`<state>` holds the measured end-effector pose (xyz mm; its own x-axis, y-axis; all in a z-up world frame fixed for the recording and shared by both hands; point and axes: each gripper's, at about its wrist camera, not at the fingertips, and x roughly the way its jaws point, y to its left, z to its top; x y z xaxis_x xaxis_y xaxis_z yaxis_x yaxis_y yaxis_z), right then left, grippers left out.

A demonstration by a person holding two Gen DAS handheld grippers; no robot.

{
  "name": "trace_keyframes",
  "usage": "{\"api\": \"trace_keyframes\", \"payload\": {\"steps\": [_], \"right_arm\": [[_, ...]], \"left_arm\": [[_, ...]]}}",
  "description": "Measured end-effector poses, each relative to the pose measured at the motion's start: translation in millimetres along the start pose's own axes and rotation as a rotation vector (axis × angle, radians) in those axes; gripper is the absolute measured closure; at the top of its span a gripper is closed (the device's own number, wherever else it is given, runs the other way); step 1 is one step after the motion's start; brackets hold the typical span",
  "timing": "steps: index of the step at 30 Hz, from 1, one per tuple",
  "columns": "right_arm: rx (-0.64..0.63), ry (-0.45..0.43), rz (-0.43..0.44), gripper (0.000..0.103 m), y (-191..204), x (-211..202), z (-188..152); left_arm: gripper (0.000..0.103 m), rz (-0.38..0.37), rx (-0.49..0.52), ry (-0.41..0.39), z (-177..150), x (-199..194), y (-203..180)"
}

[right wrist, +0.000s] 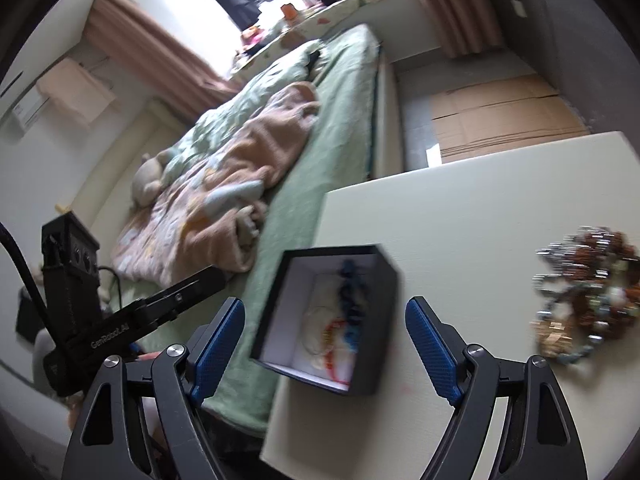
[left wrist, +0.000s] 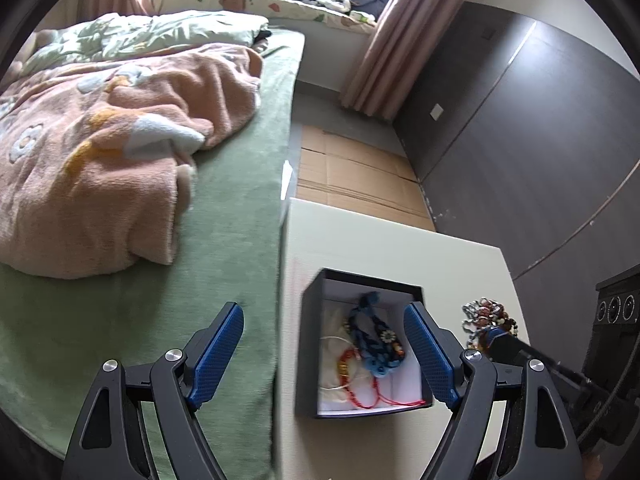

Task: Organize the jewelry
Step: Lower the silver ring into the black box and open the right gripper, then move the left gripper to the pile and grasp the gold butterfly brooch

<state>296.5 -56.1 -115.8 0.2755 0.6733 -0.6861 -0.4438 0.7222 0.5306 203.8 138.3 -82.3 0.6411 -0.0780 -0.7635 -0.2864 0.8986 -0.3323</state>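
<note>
Fingers first: my left gripper point(left wrist: 323, 354) stood with its blue pads wide apart and nothing between them, hanging above the seam where the bed met the cream table point(left wrist: 460, 256). My right gripper point(right wrist: 325, 350) was likewise spread wide with nothing clamped; in the right wrist view the black box point(right wrist: 384, 320) showed behind the gap between its pads, and the pads did not touch it. That view was blurred.

Just beyond the left pads sat the same black box point(left wrist: 310, 344), open, white inside, near the table's bed-side edge. In it lay a dark blue braided bracelet point(left wrist: 378, 330) with a small flower charm, a light blue cord piece under its lower end, a red string bracelet point(left wrist: 362, 390) and a thin silver bangle point(left wrist: 340, 338), all on pale padding.

To the right of the box, apart from it on the bare tabletop, lay the pile of beaded jewelry point(right wrist: 588, 300), brown, silver and pale beads tangled together. In the left wrist view my right gripper's dark finger reached in from the right, its tip at that pile point(left wrist: 486, 312).

Farther off were the green bed sheet point(left wrist: 224, 216) with a crumpled pink floral blanket point(left wrist: 100, 152), flattened cardboard point(left wrist: 356, 176) on the floor, pink curtains point(left wrist: 380, 52) and the cluttered window ledge.
</note>
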Motion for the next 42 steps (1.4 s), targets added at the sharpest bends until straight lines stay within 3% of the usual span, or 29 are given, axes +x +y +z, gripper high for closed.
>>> {"api": "trace_keyframes", "payload": {"steps": [8, 17, 23, 27, 35, 42], "right_arm": [[0.066, -0.033, -0.12, 0.02, -41.8, -44.0, 1.3], [0.137, -0.037, -0.179, 0.02, -76.6, -65.5, 1.1], [0.257, -0.058, -0.248, 0.02, -108.8, -79.8, -1.7], [0.344, -0.078, -0.257, 0.02, -133.0, -89.7, -2.9], [0.373, -0.114, -0.268, 0.02, -150.3, -108.4, -3.1], [0.408, -0.117, -0.29, 0.02, -167.8, -121.9, -4.5]], "left_arm": [[0.02, -0.051, 0.059, 0.016, -7.0, 9.8, -36.5], [0.02, -0.086, 0.117, 0.037, -13.7, 23.1, -78.0], [0.02, -0.117, 0.161, 0.042, -19.9, 35.0, -104.3], [0.02, -0.146, 0.199, 0.044, -27.3, 40.7, -122.0], [0.036, -0.181, 0.297, 0.085, -46.2, 59.1, -158.4], [0.036, -0.163, 0.359, 0.132, -62.0, 84.0, -179.6]]}}
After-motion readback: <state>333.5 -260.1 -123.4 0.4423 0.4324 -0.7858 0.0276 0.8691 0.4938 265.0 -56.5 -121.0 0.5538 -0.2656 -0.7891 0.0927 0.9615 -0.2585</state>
